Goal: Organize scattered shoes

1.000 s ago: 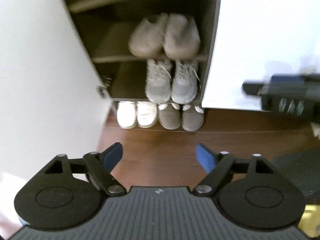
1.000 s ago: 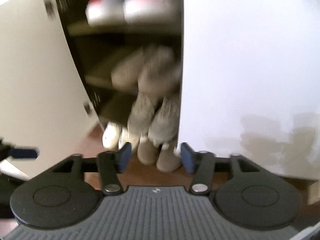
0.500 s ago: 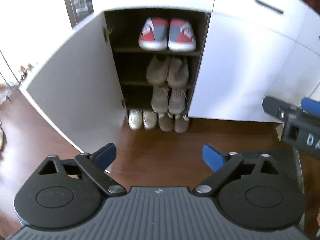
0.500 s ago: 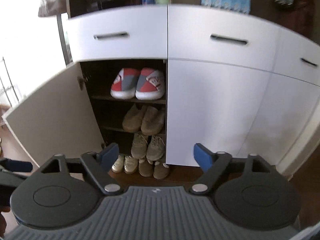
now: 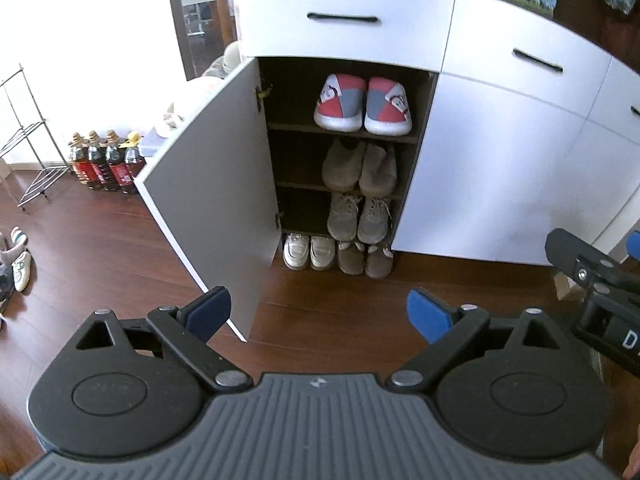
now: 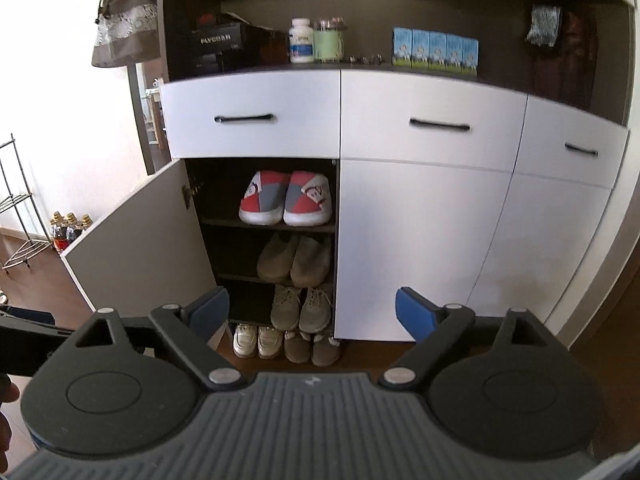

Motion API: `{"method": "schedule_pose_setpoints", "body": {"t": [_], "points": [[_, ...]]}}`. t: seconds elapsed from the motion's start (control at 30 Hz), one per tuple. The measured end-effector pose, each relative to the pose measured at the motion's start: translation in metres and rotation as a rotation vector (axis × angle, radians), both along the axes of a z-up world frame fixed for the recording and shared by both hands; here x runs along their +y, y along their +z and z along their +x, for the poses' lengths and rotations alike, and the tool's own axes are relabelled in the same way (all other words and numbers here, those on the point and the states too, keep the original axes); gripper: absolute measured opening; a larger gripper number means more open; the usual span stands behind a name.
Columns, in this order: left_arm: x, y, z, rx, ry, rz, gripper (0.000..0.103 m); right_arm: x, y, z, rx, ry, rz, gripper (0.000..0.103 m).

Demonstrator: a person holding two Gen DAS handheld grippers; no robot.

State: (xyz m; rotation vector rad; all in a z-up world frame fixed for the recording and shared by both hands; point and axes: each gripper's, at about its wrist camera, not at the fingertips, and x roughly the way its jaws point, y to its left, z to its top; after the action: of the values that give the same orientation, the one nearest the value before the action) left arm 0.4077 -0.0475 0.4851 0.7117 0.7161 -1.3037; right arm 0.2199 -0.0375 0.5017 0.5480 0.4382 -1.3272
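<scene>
A white cabinet (image 6: 420,240) with three drawers fills both views, its leftmost door (image 5: 208,208) swung open over a dark wooden floor (image 5: 100,248) and standing between the grippers and the floor space to the left. Inside the open compartment, shoes sit paired: red-and-grey slippers (image 5: 362,106) on the top shelf, tan slip-ons (image 5: 358,168) below, grey lace-up sneakers (image 5: 358,218) under those, and at floor level white shoes (image 5: 308,251) beside brown boots (image 5: 364,258). More loose shoes (image 5: 16,264) lie well apart on the floor at far left. A wire rack (image 5: 28,152) and oil bottles (image 5: 104,162) stand by the wall; a bag (image 6: 124,28) hangs above. The left gripper (image 5: 319,314) is spread wide, nothing between its pads. The right gripper (image 6: 313,312) is opening, also empty.
</scene>
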Motion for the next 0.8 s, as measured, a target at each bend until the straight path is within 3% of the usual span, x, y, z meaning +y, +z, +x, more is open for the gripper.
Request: {"method": "schedule_pose_setpoints", "body": {"t": [0.2,0.47,0.8], "points": [[0.017,0.020,-0.025,0.006,-0.006,-0.015,0.098,0.014,0.018,-0.028,-0.001,0.017,-0.020,0.092],[0.029,0.021,-0.053,0.012,-0.010,0.009,0.098,0.026,0.024,-0.054,0.000,0.012,-0.024,0.093],[0.023,-0.009,-0.064,0.016,-0.030,0.010,0.098,0.031,-0.010,-0.063,-0.008,0.017,-0.015,0.095]]}}
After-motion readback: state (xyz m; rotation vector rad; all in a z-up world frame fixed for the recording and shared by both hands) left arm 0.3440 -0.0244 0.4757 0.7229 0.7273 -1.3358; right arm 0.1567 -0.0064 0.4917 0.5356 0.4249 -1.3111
